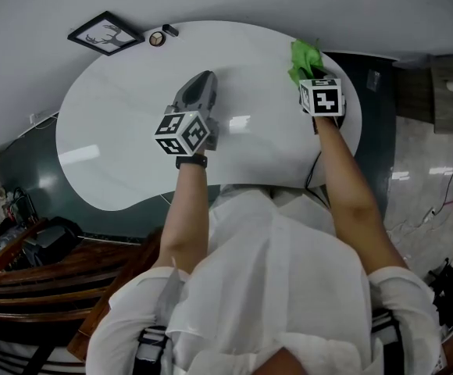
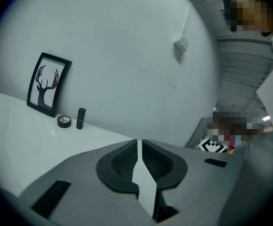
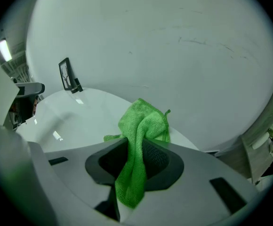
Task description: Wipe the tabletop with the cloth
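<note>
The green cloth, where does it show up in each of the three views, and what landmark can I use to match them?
Head view: green cloth upper right, near the far right edge of the white table.
Left gripper view: not in it.
Right gripper view: low centre, pinched in the right tool, bunched above its jaws.
Shared landmark: the framed antler picture, seen in all three views.
</note>
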`<control>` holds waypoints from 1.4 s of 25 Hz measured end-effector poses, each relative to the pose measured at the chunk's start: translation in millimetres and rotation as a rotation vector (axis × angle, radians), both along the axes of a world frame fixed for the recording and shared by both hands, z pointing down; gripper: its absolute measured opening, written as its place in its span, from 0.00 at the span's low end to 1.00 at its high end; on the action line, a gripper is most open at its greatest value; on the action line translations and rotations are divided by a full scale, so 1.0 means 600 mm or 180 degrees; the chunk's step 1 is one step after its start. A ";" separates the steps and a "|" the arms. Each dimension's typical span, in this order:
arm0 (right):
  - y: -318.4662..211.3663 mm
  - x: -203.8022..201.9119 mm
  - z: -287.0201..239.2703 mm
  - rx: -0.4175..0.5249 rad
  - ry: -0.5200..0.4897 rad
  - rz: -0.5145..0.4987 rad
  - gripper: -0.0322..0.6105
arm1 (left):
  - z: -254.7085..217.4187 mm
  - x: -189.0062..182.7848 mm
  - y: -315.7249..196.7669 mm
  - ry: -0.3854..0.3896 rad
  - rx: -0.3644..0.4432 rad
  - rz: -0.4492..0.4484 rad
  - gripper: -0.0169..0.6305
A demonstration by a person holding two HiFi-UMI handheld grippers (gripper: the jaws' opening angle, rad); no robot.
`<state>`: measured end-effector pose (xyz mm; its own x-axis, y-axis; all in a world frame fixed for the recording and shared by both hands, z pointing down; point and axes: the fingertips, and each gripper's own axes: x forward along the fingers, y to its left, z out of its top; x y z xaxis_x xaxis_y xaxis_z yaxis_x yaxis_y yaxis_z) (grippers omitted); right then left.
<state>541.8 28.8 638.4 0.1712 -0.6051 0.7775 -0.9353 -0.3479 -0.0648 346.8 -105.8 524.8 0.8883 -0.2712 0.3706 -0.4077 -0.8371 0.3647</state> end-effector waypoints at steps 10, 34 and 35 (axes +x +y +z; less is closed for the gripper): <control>0.053 0.085 0.005 -0.0094 0.0023 0.0459 0.18 | -0.020 -0.002 -0.006 0.0011 0.0081 -0.0104 0.08; -0.321 -0.139 -0.019 -0.0064 0.0055 -0.0285 0.18 | -0.030 -0.174 -0.140 -0.0041 0.0133 -0.0353 0.08; -0.331 -0.153 -0.019 -0.0060 0.0048 -0.0331 0.18 | -0.029 -0.181 -0.145 -0.0042 0.0128 -0.0364 0.08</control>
